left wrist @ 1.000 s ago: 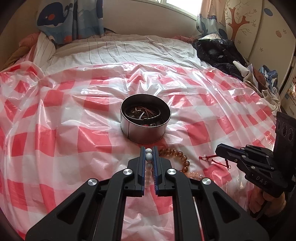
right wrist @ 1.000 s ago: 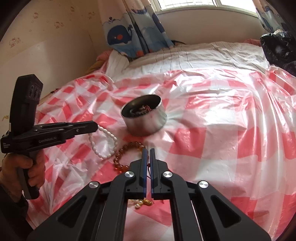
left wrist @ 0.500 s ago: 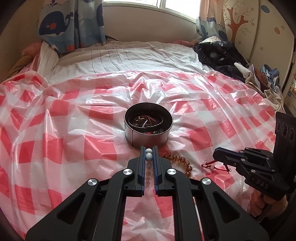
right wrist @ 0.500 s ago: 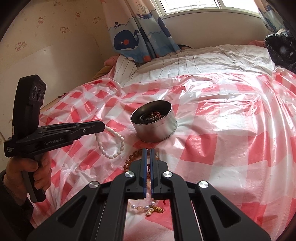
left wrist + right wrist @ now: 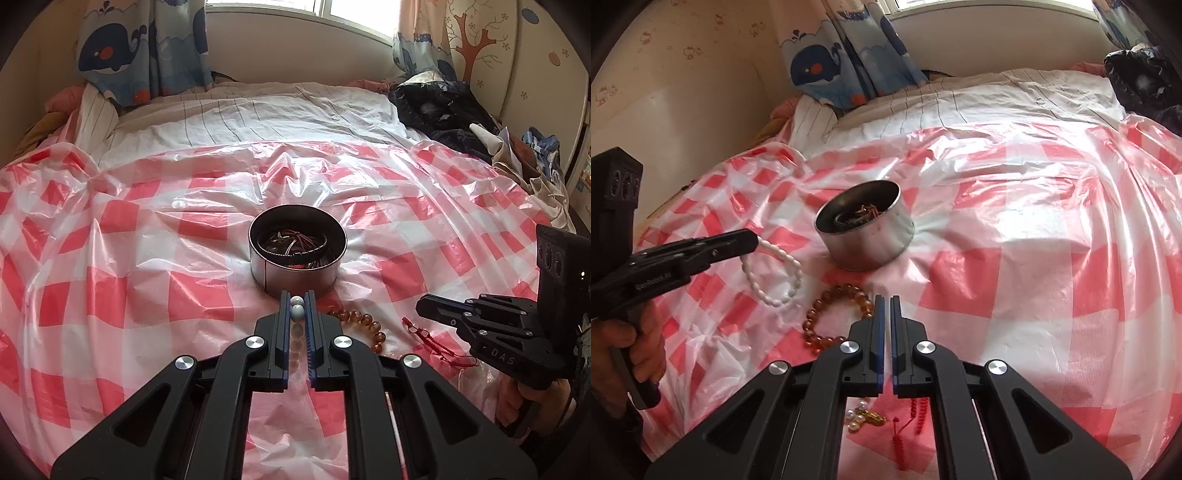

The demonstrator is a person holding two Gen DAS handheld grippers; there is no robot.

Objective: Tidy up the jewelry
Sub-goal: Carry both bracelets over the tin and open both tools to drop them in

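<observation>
My left gripper [image 5: 297, 301] is shut on a white bead bracelet [image 5: 297, 312], just short of the round metal tin [image 5: 297, 275]. In the right wrist view the bracelet [image 5: 775, 277] hangs as a loop from that gripper [image 5: 755, 240]. The tin [image 5: 868, 247] holds dark cord and leather bands. My right gripper [image 5: 886, 301] is shut, with nothing visible between its fingers. It hovers over an amber bead bracelet [image 5: 827, 306]. A red cord bracelet [image 5: 918, 413] and a pearl-and-gold piece [image 5: 862, 415] lie under its body. From the left wrist, the right gripper [image 5: 421, 306] sits above the red cord [image 5: 436, 341].
A red-and-white checked plastic sheet [image 5: 129, 277] covers the bed, crinkled around the tin. Beyond it lies a striped white sheet [image 5: 258, 118]. A heap of dark clothes [image 5: 443, 107] is piled at the far right, whale-print curtains [image 5: 849, 74] hang at the back, and a wall runs along the left.
Both grippers stay shut and nearly in place. The white bracelet stays pinched in the left gripper, its loop shifting slightly. The views tilt up a little, showing more of the window.
</observation>
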